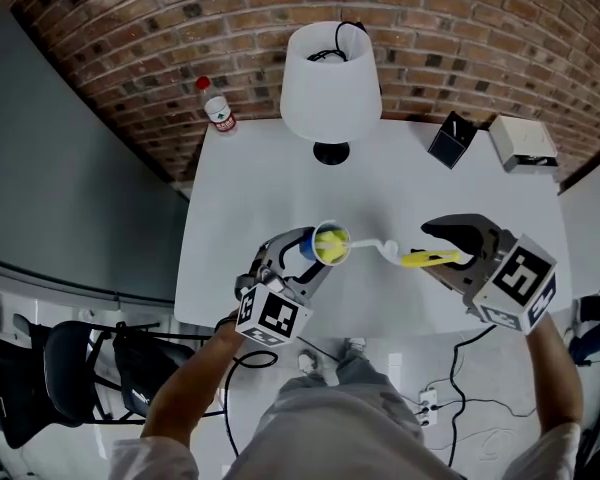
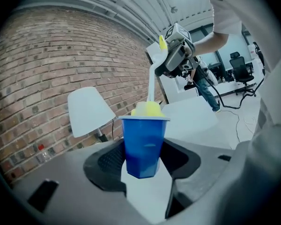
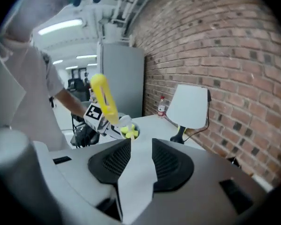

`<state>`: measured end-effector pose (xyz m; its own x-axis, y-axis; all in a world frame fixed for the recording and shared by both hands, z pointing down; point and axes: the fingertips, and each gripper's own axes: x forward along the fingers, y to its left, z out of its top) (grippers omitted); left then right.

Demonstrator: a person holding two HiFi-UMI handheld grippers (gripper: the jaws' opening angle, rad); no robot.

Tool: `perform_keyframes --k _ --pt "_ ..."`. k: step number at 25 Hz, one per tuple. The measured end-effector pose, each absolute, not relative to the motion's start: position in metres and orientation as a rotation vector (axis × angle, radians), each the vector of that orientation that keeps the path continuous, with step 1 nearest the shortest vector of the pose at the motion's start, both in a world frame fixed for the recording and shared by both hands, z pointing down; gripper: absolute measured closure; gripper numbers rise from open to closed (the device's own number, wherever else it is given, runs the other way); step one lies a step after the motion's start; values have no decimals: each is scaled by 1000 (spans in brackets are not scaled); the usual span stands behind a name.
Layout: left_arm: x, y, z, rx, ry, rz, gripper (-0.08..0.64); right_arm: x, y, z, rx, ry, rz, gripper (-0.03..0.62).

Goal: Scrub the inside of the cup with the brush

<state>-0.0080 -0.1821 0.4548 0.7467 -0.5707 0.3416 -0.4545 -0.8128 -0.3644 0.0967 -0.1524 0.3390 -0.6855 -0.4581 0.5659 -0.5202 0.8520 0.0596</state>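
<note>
The brush [image 1: 425, 259] runs across the middle of the head view, its yellow handle by the right gripper [image 3: 139, 142] and its head sunk in the blue cup [image 1: 308, 250] to the left. The right jaws stand apart with nothing between them. In their own view the handle passes up-left of them. The left gripper [image 2: 141, 149] clamps the cup near the front edge of the desk [image 1: 250, 168]. The lamp [image 1: 330, 83] stands well behind and blocks nothing.

Right gripper [image 3: 141, 142] jaws apart, nothing between — brush [image 3: 105, 100] handle just beyond, head in cup [image 3: 135, 128].
</note>
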Motion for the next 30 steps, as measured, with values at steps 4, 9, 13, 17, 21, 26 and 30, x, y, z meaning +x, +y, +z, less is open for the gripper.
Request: perform_keyframes --k 4,9,13,17,21,26,30 --pt "2 -176 455 -2742 731 -655 319 83 -138 334 624 -2363 -152 453" --pt "9 -168 454 -2804 658 -655 319 74 -126 333 542 -2262 -443 443" --pt "16 -157 456 -2820 564 -674 319 69 -121 335 506 -2217 -553 420" --pt "19 -150 460 -2833 502 -696 319 62 -115 339 452 -2175 -657 422" --pt "19 -150 463 -2834 506 -704 319 60 -110 340 423 -2144 -751 451" --pt "18 -152 463 -2830 518 -703 319 57 -107 338 417 -2103 -857 460" --pt "19 -153 462 -2825 530 -701 319 57 -107 337 419 -2091 -892 462"
